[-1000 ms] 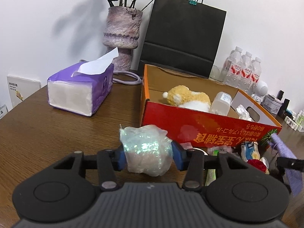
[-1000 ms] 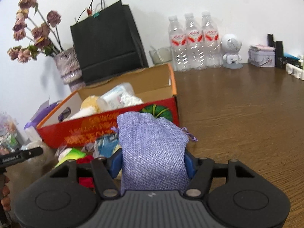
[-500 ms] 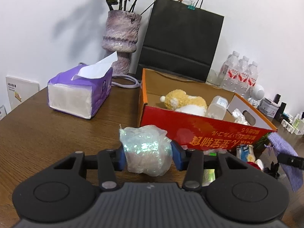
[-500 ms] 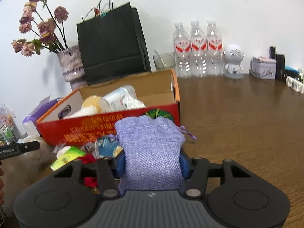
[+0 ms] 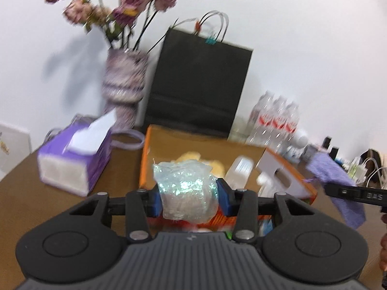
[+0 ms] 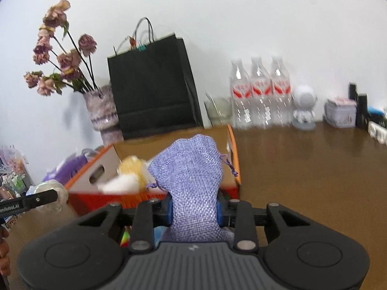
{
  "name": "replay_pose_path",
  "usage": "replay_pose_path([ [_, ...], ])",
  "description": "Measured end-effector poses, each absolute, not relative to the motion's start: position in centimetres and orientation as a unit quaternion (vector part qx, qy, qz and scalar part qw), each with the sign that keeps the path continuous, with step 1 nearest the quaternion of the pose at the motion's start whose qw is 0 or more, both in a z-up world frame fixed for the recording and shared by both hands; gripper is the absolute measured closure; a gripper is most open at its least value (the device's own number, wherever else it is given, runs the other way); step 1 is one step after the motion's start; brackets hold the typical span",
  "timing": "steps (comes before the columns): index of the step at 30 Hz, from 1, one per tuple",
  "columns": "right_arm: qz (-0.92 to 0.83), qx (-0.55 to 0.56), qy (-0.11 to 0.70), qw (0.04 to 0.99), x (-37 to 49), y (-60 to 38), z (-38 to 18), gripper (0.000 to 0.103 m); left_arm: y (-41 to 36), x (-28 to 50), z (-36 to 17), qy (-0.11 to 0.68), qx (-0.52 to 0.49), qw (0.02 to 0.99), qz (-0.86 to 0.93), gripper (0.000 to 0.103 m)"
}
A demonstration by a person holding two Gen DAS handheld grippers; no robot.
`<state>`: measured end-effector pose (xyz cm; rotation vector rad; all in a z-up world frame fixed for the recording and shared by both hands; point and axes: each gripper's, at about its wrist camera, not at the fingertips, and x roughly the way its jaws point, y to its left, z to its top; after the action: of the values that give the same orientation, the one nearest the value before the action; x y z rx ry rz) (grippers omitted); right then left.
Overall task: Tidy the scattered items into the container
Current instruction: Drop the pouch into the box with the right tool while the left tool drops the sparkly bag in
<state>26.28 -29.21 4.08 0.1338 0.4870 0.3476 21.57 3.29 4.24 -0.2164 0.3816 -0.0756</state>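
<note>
both tools risen — right tool (image 6: pixel 194 211) closing on purple pouch (image 6: pixel 191 176).

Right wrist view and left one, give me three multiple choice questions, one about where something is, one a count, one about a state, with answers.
1. Where does the black bag stand?
A. behind the box
B. inside the box
C. right of the bottles

2. How many bottles stand by the wall?
A. one
B. three
C. five

3. What is the right gripper doing with the purple pouch?
A. hovering open above it
B. lying beside it
C. clamping it between its jaws

Answers:
1. A: the bag rises just past the box's far wall.
2. B: three red-labelled bottles stand side by side.
3. C: the jaws have just been closing and now pinch the pouch's waist; the left gripper likewise grips a clear packet.
</note>
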Motion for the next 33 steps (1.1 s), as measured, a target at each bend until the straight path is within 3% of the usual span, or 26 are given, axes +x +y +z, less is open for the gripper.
replay_pose_path([
  [8,0.177,0.078,0.219,0.956,31.4,-25.1,6.9,0.074,1.1,26.9,6.4,0.168,-0.111,0.979,-0.031,0.058],
  [18,0.172,0.071,0.255,0.949,36.4,-23.5,4.6,0.074,-0.8,33.2,3.4,0.209,-0.110,0.972,0.003,0.058],
  [27,0.165,0.064,0.283,0.943,38.1,-23.6,2.6,0.073,-1.5,34.3,1.7,0.231,-0.095,0.968,0.012,0.057],
  [28,0.164,0.064,0.284,0.943,38.1,-23.6,2.5,0.069,-1.4,34.3,1.7,0.231,-0.096,0.968,0.016,0.054],
  [29,0.162,0.064,0.283,0.943,38.1,-23.6,2.4,0.068,-1.2,34.2,1.8,0.231,-0.099,0.968,0.023,0.042],
  [30,0.161,0.064,0.282,0.944,38.1,-23.6,2.4,0.046,-1.0,34.1,1.8,0.232,-0.101,0.967,0.032,0.014],
  [31,0.157,0.061,0.282,0.944,38.1,-23.6,2.5,0.006,-0.8,34.1,2.0,0.234,-0.101,0.966,0.040,0.000],
  [33,0.150,0.042,0.280,0.947,38.0,-23.3,2.7,0.000,-0.7,33.7,2.4,0.227,-0.089,0.968,0.054,0.000],
])
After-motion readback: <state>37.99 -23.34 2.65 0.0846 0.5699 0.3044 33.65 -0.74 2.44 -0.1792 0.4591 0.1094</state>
